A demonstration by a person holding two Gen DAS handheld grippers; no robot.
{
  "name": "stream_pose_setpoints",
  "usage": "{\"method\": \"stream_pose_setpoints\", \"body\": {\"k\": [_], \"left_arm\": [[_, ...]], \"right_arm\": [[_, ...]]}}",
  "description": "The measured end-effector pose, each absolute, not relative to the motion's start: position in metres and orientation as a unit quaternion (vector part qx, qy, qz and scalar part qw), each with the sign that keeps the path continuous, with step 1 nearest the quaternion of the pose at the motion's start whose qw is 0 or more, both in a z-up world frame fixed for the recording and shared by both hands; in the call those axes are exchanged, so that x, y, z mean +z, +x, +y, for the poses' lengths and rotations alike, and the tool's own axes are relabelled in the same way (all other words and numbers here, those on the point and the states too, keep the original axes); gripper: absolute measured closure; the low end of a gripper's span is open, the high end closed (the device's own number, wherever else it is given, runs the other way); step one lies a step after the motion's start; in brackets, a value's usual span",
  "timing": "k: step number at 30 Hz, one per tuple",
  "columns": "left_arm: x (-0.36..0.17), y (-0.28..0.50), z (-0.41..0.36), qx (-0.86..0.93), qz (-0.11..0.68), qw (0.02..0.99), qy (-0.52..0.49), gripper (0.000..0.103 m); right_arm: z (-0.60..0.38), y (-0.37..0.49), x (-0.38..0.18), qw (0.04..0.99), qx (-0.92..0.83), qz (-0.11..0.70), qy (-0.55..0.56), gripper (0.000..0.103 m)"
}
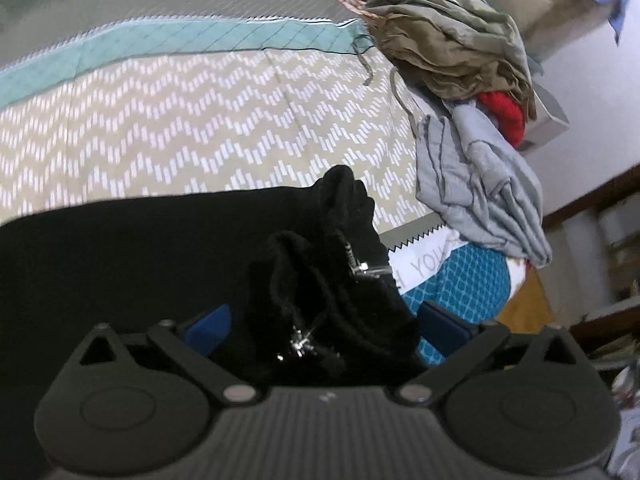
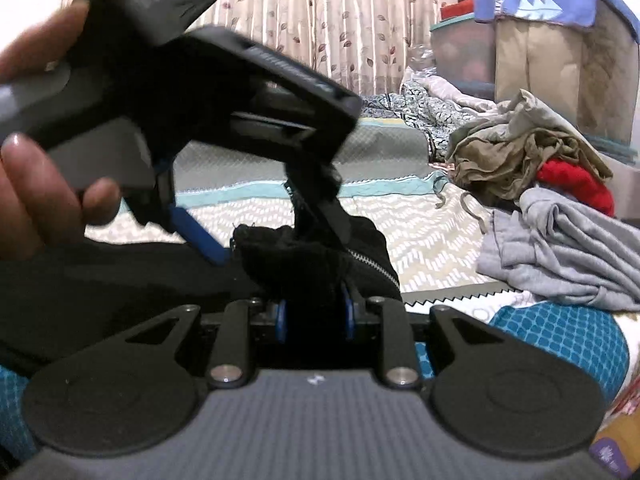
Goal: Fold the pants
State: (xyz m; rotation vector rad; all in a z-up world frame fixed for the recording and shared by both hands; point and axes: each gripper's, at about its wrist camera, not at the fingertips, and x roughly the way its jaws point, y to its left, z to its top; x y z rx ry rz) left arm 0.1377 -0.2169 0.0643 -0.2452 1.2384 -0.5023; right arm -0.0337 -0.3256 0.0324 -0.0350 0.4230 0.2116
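Black pants with a metal zipper lie across the patterned bed cover. In the left wrist view a bunched part of the pants rises between my left gripper's blue fingers, which stand wide apart. In the right wrist view my right gripper is shut on a bunch of the black pants, near the zipper. The left gripper's body hangs above, held by a hand, with one blue finger pointing down at the pants.
A pile of clothes, olive, red and grey, lies at the bed's right side; it also shows in the left wrist view. A curtain and storage boxes stand behind. The chevron cover stretches beyond the pants.
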Motion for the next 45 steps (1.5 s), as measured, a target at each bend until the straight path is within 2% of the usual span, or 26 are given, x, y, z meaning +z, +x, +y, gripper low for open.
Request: {"method": "stream_pose_setpoints", "body": {"k": [3,4,5,6,7,8,9,11,12,14,26,28,29,30,38,40,41,45], "left_arm": [[0.062,0.143,-0.22,-0.229,0.575,0.776,-0.12,0.001],[0.062,0.143,-0.222,-0.232,0.572,0.777,-0.123,0.01],[0.062,0.143,-0.224,-0.238,0.569,0.777,-0.125,0.022],[0.062,0.144,-0.226,-0.244,0.57,0.774,-0.126,0.056],[0.061,0.144,-0.228,-0.244,0.571,0.774,-0.124,0.067],[0.06,0.143,-0.228,-0.241,0.567,0.778,-0.125,0.071],[0.061,0.142,-0.228,-0.235,0.56,0.785,-0.121,0.085],[0.063,0.14,-0.225,-0.233,0.548,0.794,-0.121,0.085],[0.065,0.139,-0.222,-0.233,0.545,0.795,-0.127,0.085],[0.071,0.138,-0.216,-0.239,0.532,0.801,-0.137,0.085],[0.085,0.126,-0.138,-0.218,0.501,0.813,-0.201,0.085],[0.083,0.124,-0.119,-0.203,0.499,0.815,-0.216,0.085],[0.082,0.122,-0.108,-0.195,0.497,0.815,-0.224,0.085],[0.081,0.12,-0.096,-0.188,0.495,0.816,-0.233,0.085],[0.065,0.105,-0.018,-0.13,0.485,0.815,-0.291,0.085],[0.059,0.102,-0.006,-0.118,0.485,0.812,-0.301,0.085],[0.056,0.1,-0.001,-0.114,0.486,0.81,-0.306,0.085],[0.046,0.092,0.018,-0.101,0.487,0.806,-0.321,0.085]], "right_arm": [[-0.321,-0.032,0.031,0.972,0.111,0.206,-0.028,0.074],[-0.32,-0.033,0.032,0.972,0.115,0.205,-0.027,0.074],[-0.318,-0.032,0.03,0.972,0.118,0.202,-0.028,0.074],[-0.316,-0.032,0.031,0.972,0.121,0.2,-0.032,0.074],[-0.314,-0.033,0.031,0.972,0.122,0.198,-0.037,0.074],[-0.312,-0.032,0.03,0.971,0.121,0.201,-0.042,0.073],[-0.311,-0.033,0.029,0.971,0.119,0.203,-0.043,0.071],[-0.313,-0.033,0.028,0.971,0.113,0.206,-0.033,0.068],[-0.315,-0.033,0.027,0.971,0.11,0.21,-0.026,0.053],[-0.322,-0.035,0.024,0.973,0.096,0.211,-0.013,0.04],[-0.317,-0.021,0.008,0.964,0.079,0.255,0.008,0.04],[-0.306,-0.019,0.006,0.962,0.081,0.262,0.0,0.05],[-0.3,-0.018,0.005,0.96,0.085,0.267,-0.006,0.066],[-0.295,-0.017,0.004,0.958,0.088,0.273,-0.009,0.075],[-0.257,-0.021,0.0,0.95,0.104,0.29,-0.05,0.075],[-0.25,-0.023,0.002,0.949,0.113,0.286,-0.062,0.079],[-0.246,-0.023,0.003,0.949,0.117,0.283,-0.071,0.087],[-0.23,-0.031,0.005,0.948,0.126,0.269,-0.112,0.087]]}}
